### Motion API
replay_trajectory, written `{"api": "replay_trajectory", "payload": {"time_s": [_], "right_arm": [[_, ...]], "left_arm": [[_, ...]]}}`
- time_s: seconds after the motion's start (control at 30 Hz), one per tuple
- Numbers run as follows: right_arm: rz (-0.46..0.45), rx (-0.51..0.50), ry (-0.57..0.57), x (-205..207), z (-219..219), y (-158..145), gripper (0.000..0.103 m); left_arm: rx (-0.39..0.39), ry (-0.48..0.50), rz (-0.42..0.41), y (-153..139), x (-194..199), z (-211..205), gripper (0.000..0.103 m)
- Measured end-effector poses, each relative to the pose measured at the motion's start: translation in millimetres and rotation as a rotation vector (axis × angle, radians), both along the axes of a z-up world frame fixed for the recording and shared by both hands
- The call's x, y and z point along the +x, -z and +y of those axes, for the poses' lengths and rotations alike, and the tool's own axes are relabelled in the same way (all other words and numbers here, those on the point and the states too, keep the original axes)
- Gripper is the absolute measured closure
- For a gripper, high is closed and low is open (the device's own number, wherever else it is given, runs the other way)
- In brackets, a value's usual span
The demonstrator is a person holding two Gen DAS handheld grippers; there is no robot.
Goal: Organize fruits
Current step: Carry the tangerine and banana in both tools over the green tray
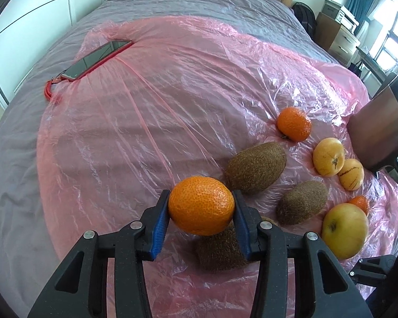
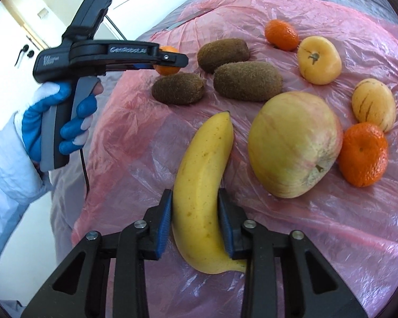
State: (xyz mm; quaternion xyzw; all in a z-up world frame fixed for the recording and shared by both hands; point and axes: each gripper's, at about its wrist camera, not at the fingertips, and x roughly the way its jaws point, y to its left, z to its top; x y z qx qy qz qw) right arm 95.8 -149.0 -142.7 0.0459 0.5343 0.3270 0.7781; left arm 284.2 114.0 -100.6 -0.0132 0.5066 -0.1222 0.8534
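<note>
My left gripper is shut on an orange mandarin, held a little above the pink plastic sheet. In the right wrist view the same gripper shows from the side with the mandarin between its jaws, in a blue-gloved hand. My right gripper is shut on a yellow banana, blue pads pressing both sides of its lower half. Three kiwis lie beyond the banana, with a large yellow-green apple to its right.
Two more mandarins and two yellow striped fruits lie on the sheet at the right. A phone with a red cable rests at the sheet's far left corner. A dark wooden box stands at the right edge.
</note>
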Motion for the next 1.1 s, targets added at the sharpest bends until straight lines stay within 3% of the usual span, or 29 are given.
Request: {"api": "replay_trajectory", "payload": {"time_s": [0.33,0.67,1.1], "right_arm": [[-0.031,0.078,0.004,-8,-10,-31,0.094],[-0.093,0.109,0.059,-37,-41,-74,0.094],[-0.131,0.089,0.279,-91,-149,-97,0.094]], "left_arm": [[-0.037,-0.039,-0.052,-29,-17,9,0.064],[-0.061,-0.045,-0.085,-63,-63,2,0.064],[-0.133,0.086,-0.091,-101,-137,-78,0.064]]}}
